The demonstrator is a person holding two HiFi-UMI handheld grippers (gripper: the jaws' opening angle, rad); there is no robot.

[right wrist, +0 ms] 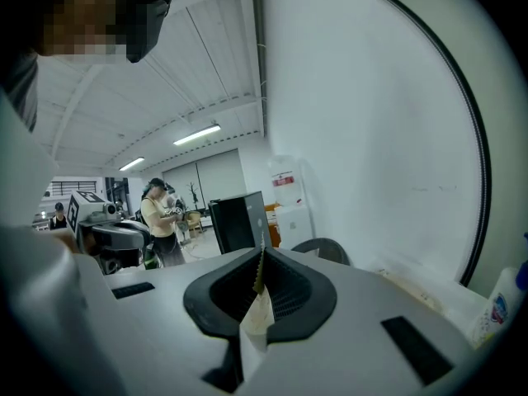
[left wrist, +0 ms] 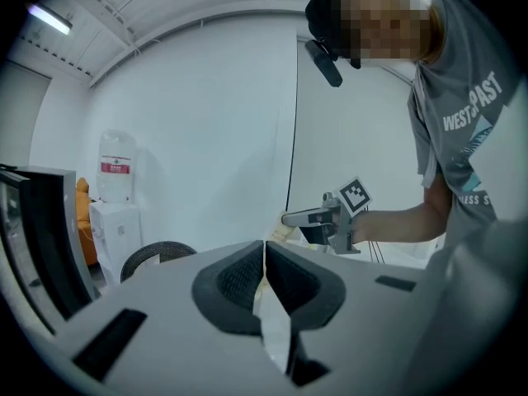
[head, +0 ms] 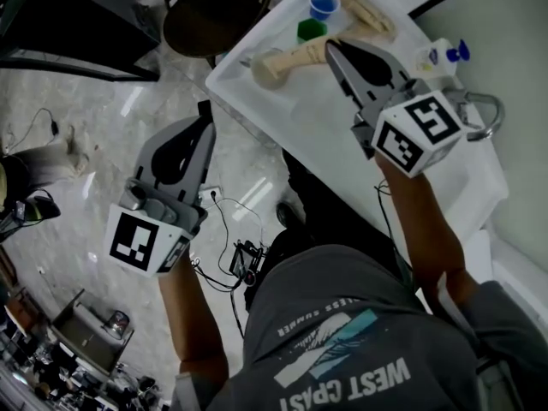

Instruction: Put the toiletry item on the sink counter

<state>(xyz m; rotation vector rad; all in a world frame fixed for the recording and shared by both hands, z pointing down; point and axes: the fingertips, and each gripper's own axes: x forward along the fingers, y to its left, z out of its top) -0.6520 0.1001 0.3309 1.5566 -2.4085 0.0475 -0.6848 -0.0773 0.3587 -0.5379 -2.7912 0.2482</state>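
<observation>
A white sink counter (head: 295, 122) runs across the upper right of the head view. On it lie a cream long-handled brush (head: 287, 59), a blue cup (head: 324, 3), a small green item (head: 311, 30), another beige item (head: 366, 13) and a white bottle with a blue cap (head: 441, 56). My right gripper (head: 330, 48) hovers over the counter with its tip by the brush handle, jaws shut and nothing between them (right wrist: 261, 264). My left gripper (head: 205, 111) hangs over the floor left of the counter, also shut and empty (left wrist: 265, 256).
A chrome tap (head: 485, 114) stands by the right gripper's marker cube. A dark round bin (head: 214, 11) sits beside the counter's far corner. Cables (head: 235, 229) lie on the marble floor. A water dispenser (left wrist: 115, 209) stands at the wall, and people (right wrist: 161, 221) work in the background.
</observation>
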